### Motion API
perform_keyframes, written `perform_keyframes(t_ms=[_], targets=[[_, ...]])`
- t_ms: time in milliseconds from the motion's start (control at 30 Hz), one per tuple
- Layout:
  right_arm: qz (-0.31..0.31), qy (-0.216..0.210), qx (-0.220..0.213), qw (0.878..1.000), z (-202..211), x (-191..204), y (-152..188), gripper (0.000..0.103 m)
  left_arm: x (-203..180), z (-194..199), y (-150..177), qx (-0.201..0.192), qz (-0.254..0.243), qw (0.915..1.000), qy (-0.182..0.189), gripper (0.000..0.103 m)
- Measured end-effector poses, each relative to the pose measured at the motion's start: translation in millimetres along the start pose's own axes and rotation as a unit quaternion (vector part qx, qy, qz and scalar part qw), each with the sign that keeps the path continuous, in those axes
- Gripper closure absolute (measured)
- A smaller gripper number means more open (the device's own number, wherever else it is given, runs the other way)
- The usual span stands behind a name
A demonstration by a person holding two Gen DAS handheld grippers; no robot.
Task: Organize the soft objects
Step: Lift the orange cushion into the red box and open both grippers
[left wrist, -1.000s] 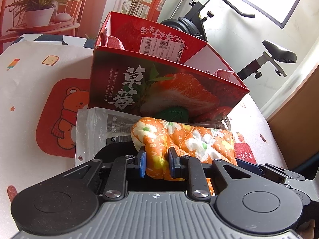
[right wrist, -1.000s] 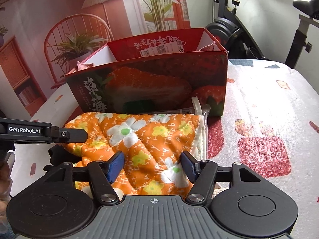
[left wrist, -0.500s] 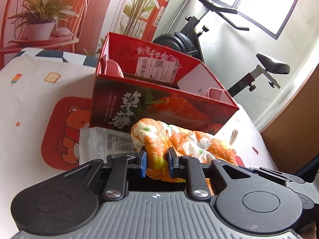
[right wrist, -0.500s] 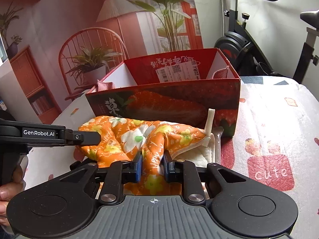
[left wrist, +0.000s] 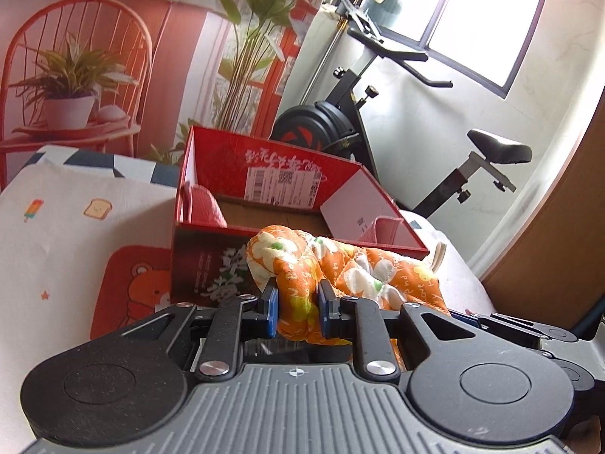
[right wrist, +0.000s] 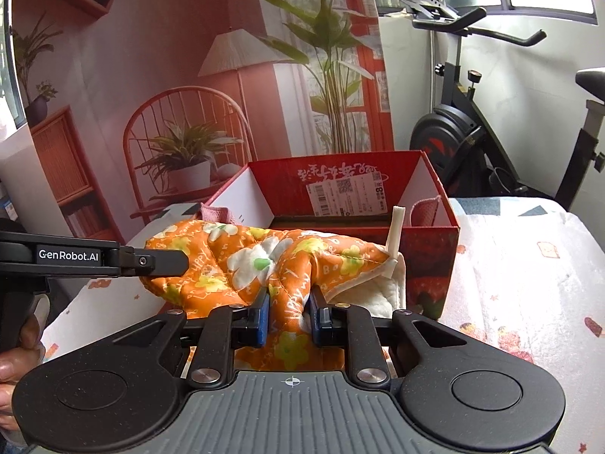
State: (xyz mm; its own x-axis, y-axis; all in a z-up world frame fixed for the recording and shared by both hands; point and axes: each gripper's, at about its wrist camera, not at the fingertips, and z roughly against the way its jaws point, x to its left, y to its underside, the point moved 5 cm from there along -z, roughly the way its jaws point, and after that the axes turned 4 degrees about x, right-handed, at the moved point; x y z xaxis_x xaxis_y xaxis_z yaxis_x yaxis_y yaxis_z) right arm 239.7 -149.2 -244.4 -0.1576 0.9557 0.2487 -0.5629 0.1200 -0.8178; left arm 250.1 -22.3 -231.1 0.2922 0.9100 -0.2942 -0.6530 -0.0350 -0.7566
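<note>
Both tongs pinching orange floral oven mitt: left gripper, right gripper. Mitt hangs before strawberry box, off table. Risk: sagging middle catching box's near wall.

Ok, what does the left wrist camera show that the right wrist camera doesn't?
Only the left wrist view shows the red bear print on the tablecloth and the exercise bike's seat. Only the right wrist view shows the other gripper's side with its GenRobot.AI label, a hand on it, and the mitt's white loop. Both show the orange floral oven mitt pinched in the jaws in front of the open red strawberry box.
</note>
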Motion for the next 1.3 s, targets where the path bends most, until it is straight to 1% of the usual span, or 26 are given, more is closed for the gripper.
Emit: perform_keyframes(t_ms=[133, 267, 567, 733, 933, 1000, 1167, 1300], targets=[[0.007, -0.001, -0.014, 1.0, 4, 2, -15, 0.084, -6, 8, -14, -0.019, -0.008, 0.9998, 0.004, 0.081], [0.017, 0.002, -0.019, 1.0, 4, 3, -29, 0.084, -13, 13, -27, -0.032, -0.016, 0.9993, 0.01, 0.081], [0.023, -0.004, -0.026, 0.999, -5, 1, -62, 0.084, -15, 9, -51, -0.047, -0.024, 0.9985, 0.014, 0.081], [0.021, -0.01, -0.028, 0.999, -18, -6, -81, 0.084, -14, 0, -66, -0.05, -0.027, 0.9983, 0.016, 0.081], [0.033, -0.011, -0.033, 0.999, -46, -17, -113, 0.084, -12, -21, -94, -0.061, -0.03, 0.9974, 0.026, 0.081], [0.033, -0.012, -0.035, 0.999, -57, -21, -124, 0.084, -8, -32, -102, -0.059, -0.023, 0.9977, 0.024, 0.081], [0.044, -0.006, -0.019, 0.999, -95, -33, -143, 0.084, 4, -67, -118, -0.039, -0.013, 0.9991, 0.01, 0.082], [0.041, -0.002, 0.01, 0.999, -132, -43, -146, 0.084, 12, -97, -123, -0.009, -0.015, 0.9998, -0.009, 0.082]])
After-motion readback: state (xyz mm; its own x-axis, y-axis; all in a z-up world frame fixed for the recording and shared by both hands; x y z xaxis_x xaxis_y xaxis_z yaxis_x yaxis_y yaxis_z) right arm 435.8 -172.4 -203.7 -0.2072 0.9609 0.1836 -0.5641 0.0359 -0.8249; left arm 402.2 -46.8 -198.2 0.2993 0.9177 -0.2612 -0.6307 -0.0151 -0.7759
